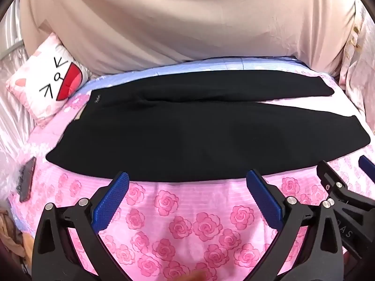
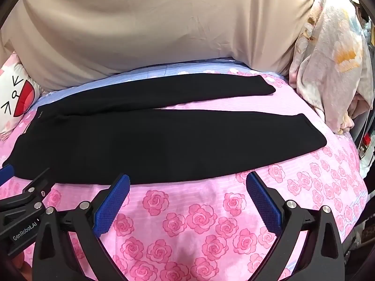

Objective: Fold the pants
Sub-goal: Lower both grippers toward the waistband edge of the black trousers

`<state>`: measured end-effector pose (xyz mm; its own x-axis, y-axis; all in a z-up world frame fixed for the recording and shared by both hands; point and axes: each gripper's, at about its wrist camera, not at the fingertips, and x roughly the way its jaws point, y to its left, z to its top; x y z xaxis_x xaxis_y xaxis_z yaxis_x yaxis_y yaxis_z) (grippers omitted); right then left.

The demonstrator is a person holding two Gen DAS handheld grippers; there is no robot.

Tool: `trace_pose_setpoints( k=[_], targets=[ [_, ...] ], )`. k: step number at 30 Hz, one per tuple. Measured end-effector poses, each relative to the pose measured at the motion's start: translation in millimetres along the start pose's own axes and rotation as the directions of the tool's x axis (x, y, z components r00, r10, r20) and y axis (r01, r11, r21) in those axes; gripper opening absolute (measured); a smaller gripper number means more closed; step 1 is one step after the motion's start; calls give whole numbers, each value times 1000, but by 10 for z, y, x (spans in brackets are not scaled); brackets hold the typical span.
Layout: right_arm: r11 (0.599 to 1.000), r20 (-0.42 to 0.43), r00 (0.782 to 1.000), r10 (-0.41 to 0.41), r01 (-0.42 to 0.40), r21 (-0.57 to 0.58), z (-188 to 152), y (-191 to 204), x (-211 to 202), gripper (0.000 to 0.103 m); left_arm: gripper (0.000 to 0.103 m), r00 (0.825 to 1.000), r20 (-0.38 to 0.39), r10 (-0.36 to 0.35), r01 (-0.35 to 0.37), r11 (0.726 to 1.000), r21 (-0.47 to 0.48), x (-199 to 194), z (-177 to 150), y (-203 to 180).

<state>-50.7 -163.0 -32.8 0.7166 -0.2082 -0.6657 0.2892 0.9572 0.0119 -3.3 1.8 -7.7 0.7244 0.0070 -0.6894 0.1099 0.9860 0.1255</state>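
While both of your tools hang over the rose-print bedspread (image 1: 187,222), their jaws stand spread as wide as they go with nothing between the blue pads. In the left wrist view your left gripper (image 1: 187,185) fills the bottom of the frame, pad tips just short of the near edge of the black pants (image 1: 175,140); your right gripper (image 2: 188,185) sits the same way in its own view. Each tool shows in the other's picture, the right one at the lower right edge, the left one at the lower left edge, close beside each other.

Your pants lie flat across the middle of both frames, waist toward the left, the two legs running to the right and parted by a narrow wedge of pink bedspread. Nothing lies on them.

Past the far leg you see a pale blue strip of bedding, then a large beige cloth (image 1: 187,23) filling the top. At the upper left sits a cartoon-face pillow (image 1: 46,86). A dark phone (image 1: 27,178) lies at the left edge of the left view, well clear of the pants. A crumpled floral blanket (image 2: 328,58) is heaped at the upper right, near the leg ends.
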Motion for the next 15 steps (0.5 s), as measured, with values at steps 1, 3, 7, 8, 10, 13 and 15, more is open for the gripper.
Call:
trace_pose_setpoints(
  k=[1,3,7,8,10,13,15],
  targets=[
    [1000,1,1000,1,-1,-1,-13,-10,-1,98,98,1000,0,1,-1,1000,3,-1,2,1],
    [1000,2,1000,2,-2,-1,-25,-30,-4,98,98,1000,-4,-7,7,1000,5,3,19,6],
    [1000,4,1000,1,-1,-2,-24,-35,-13,98,98,1000,-5,-12,12,1000,-1,17,28,26],
    [1000,4,1000,0,0,-2,-21,-31,-19,98,98,1000,-3,-13,13,1000,-1,17,30,31],
    [1000,6,1000,-1,1,-5,-15,-25,-20,98,98,1000,-6,-16,16,1000,-3,24,36,41],
    [1000,2,1000,0,0,-10,-4,-5,-8,98,98,1000,-8,-22,22,1000,-7,38,45,58],
    [1000,1,1000,4,-4,-14,-4,7,-1,98,98,1000,-8,-18,18,1000,-7,49,48,64]
  ],
)
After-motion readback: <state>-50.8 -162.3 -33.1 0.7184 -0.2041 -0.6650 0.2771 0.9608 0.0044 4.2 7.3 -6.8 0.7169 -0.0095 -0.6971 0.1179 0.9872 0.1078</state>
